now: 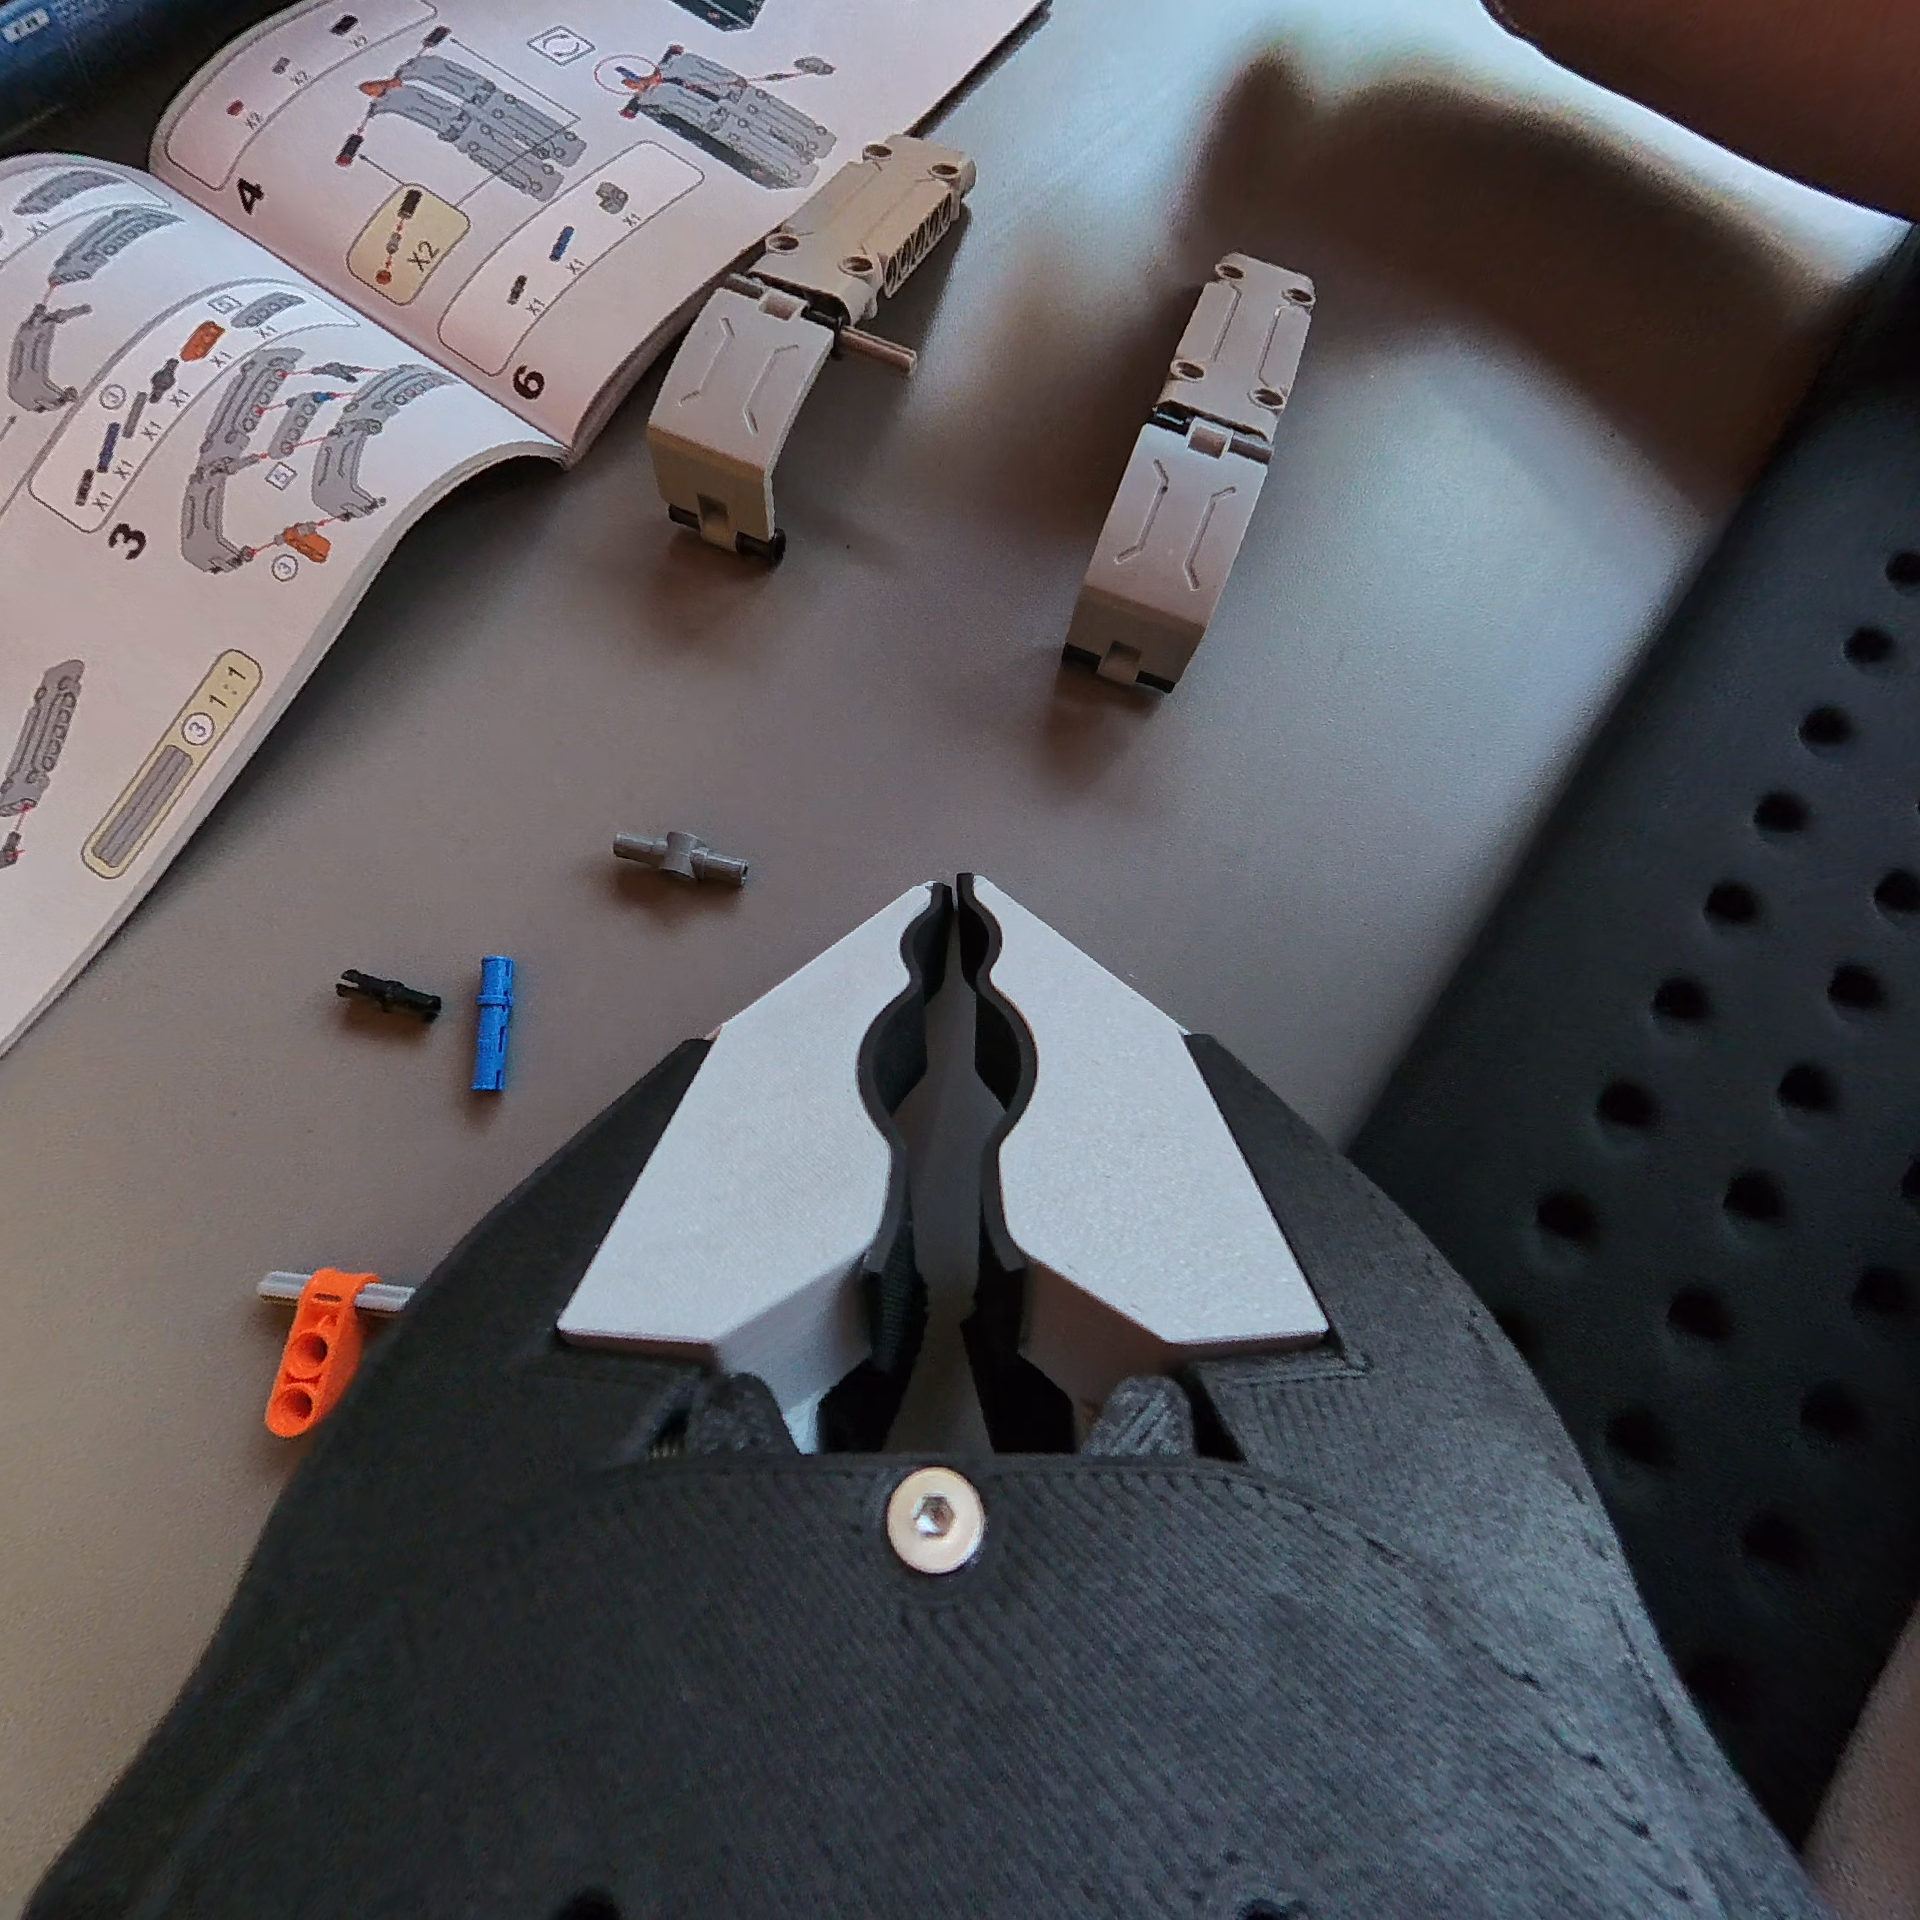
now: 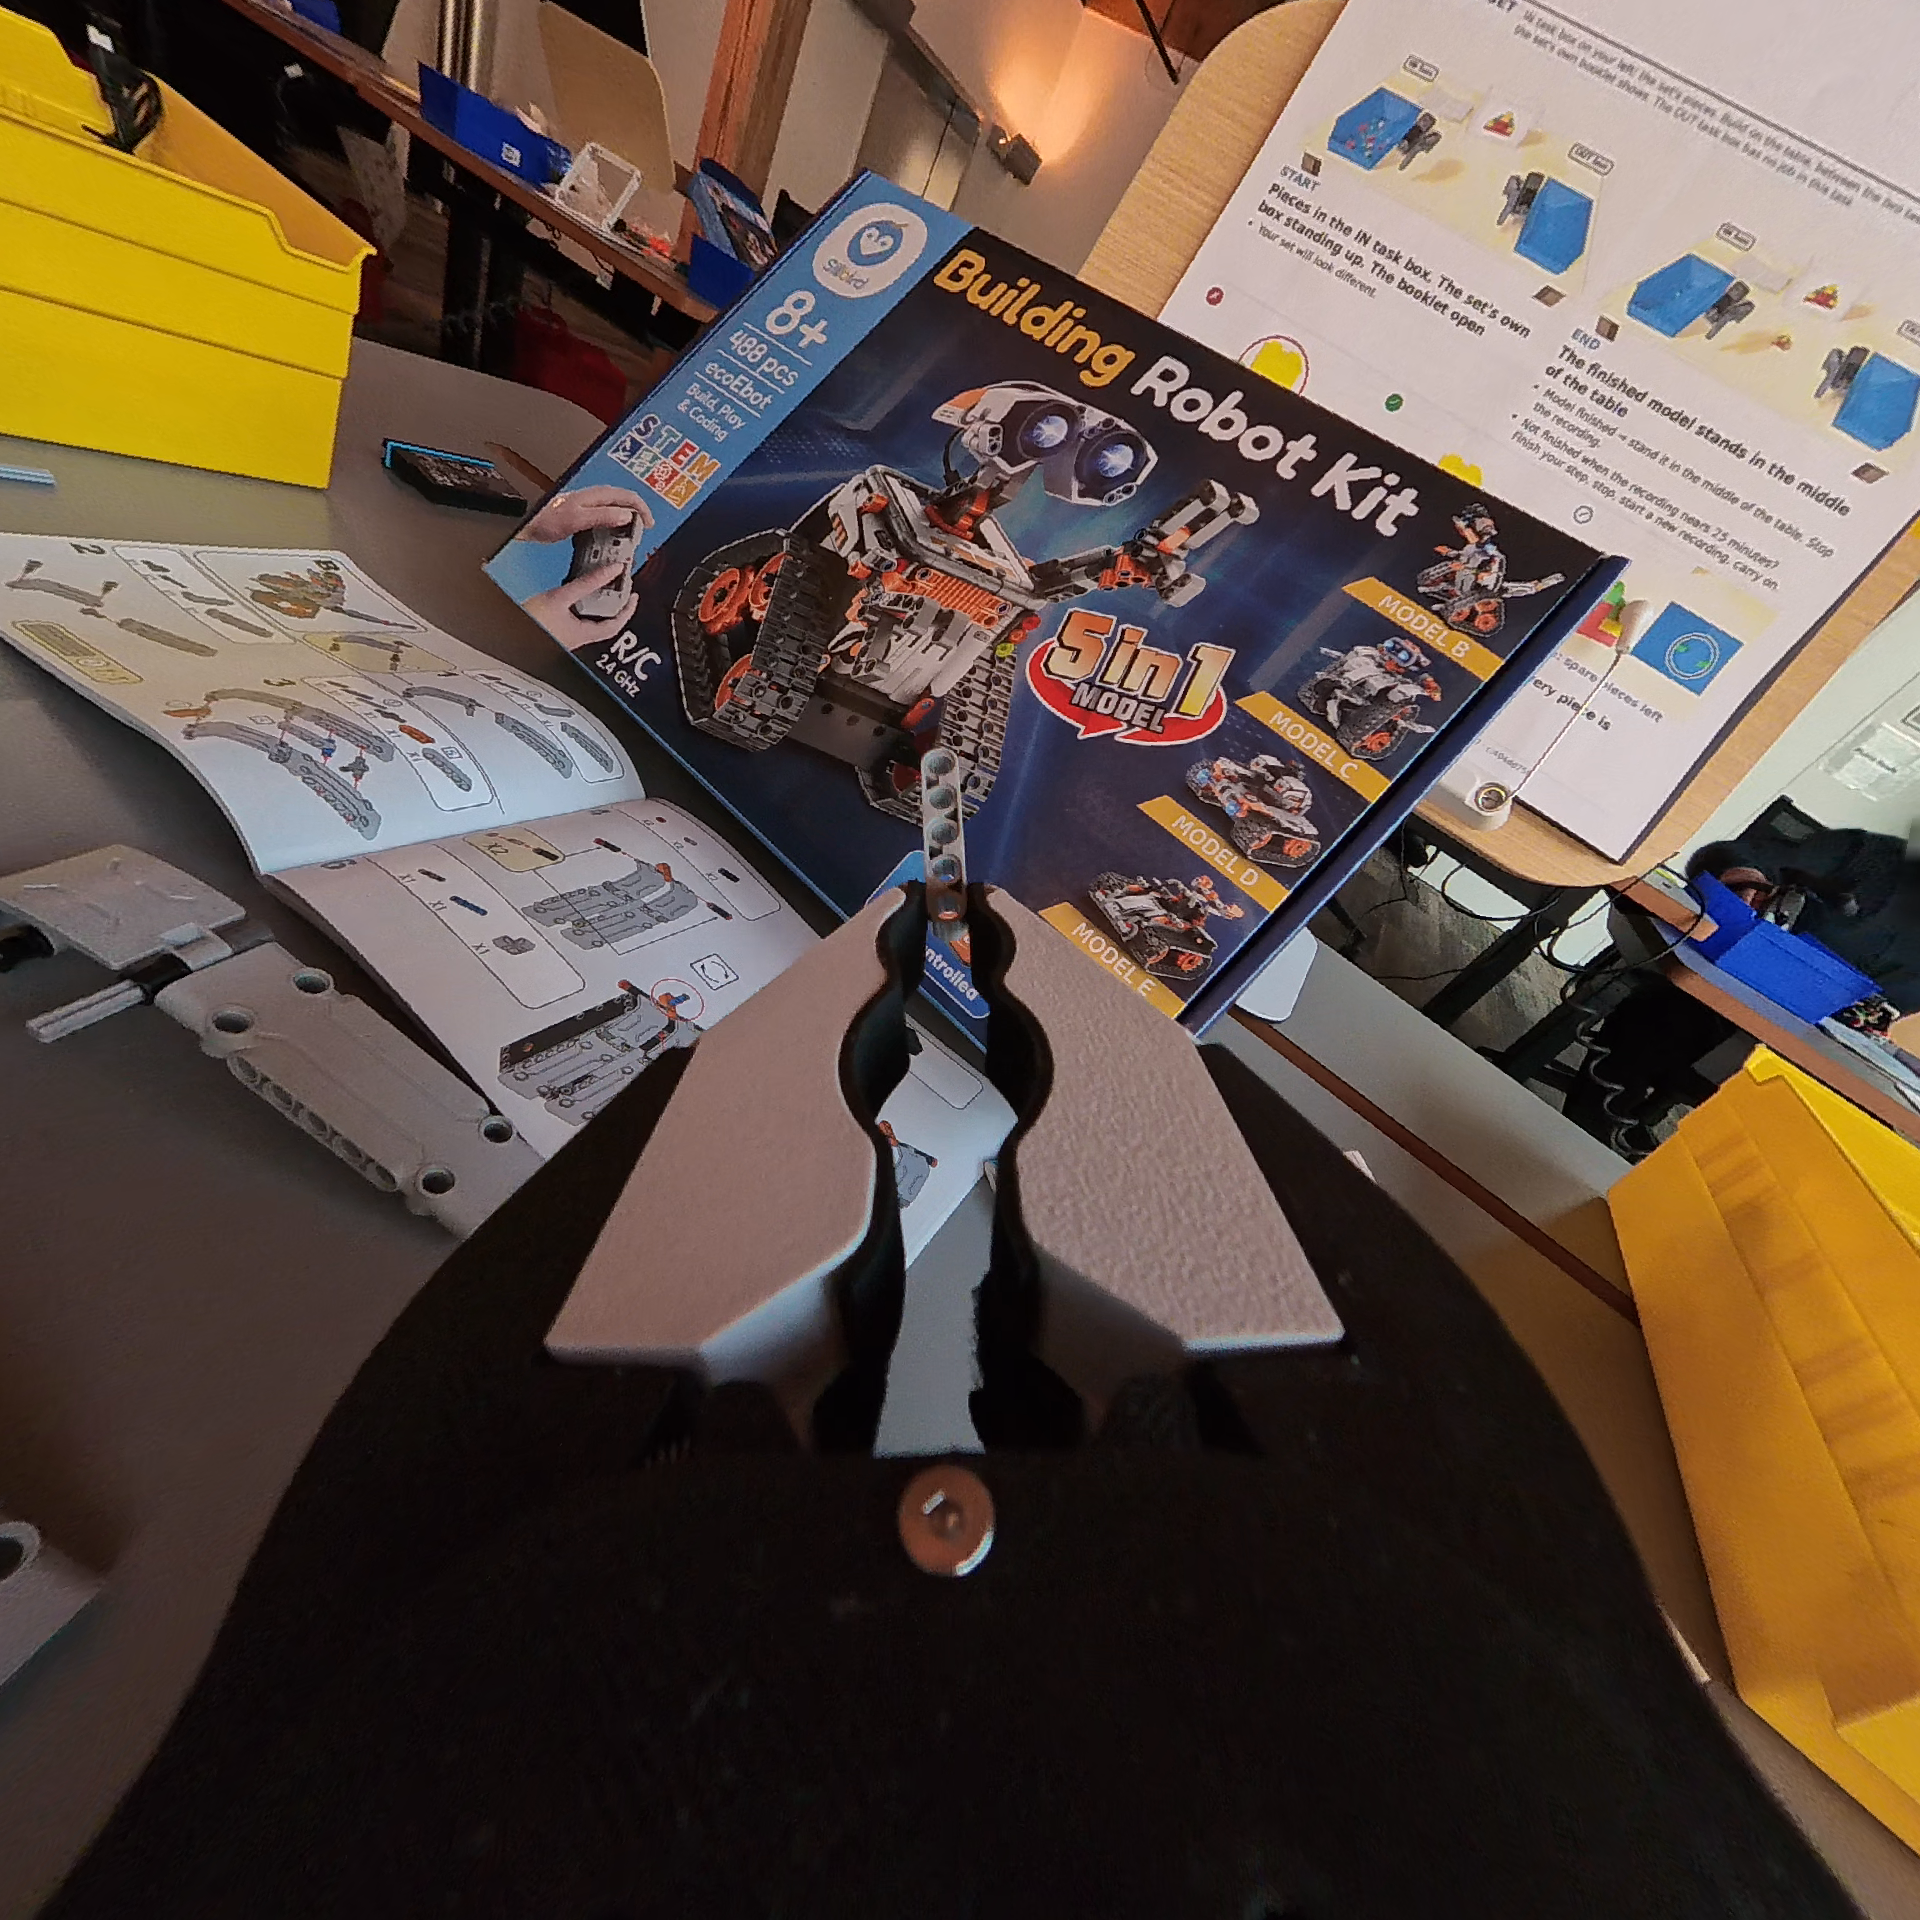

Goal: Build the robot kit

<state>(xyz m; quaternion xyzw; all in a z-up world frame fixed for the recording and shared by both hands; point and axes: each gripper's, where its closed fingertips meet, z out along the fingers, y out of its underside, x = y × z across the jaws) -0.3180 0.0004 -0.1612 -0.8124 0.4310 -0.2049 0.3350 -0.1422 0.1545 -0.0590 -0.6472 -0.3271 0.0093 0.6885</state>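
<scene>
My left gripper (image 1: pixel 956 888) is shut and empty, held above the grey table. Just left of its tips lies a small grey axle connector (image 1: pixel 681 857). Further left lie a blue pin (image 1: pixel 494 1023), a black pin (image 1: pixel 390 995) and an orange connector on a grey axle (image 1: pixel 317 1345). Two grey curved panel assemblies (image 1: pixel 800 332) (image 1: pixel 1195 468) lie ahead. My right gripper (image 2: pixel 943 894) is shut on a thin grey beam with holes (image 2: pixel 943 821), which sticks upright out of its tips. One grey panel assembly also shows in the right wrist view (image 2: pixel 260 997), to the left.
An open instruction booklet (image 1: pixel 208 395) lies at the left, and also shows in the right wrist view (image 2: pixel 436 790). The kit box (image 2: pixel 1039 582) stands behind it. Yellow bins stand at left (image 2: pixel 156 281) and right (image 2: pixel 1787 1351). A black perforated chair back (image 1: pixel 1714 1039) borders the table edge. Across from one pair of fingers to the other is roughly 25 cm. The small grey axle connector (image 1: pixel 681 857) is closer to my left gripper, around 5 cm from its tips; the right tips are 25 cm off.
</scene>
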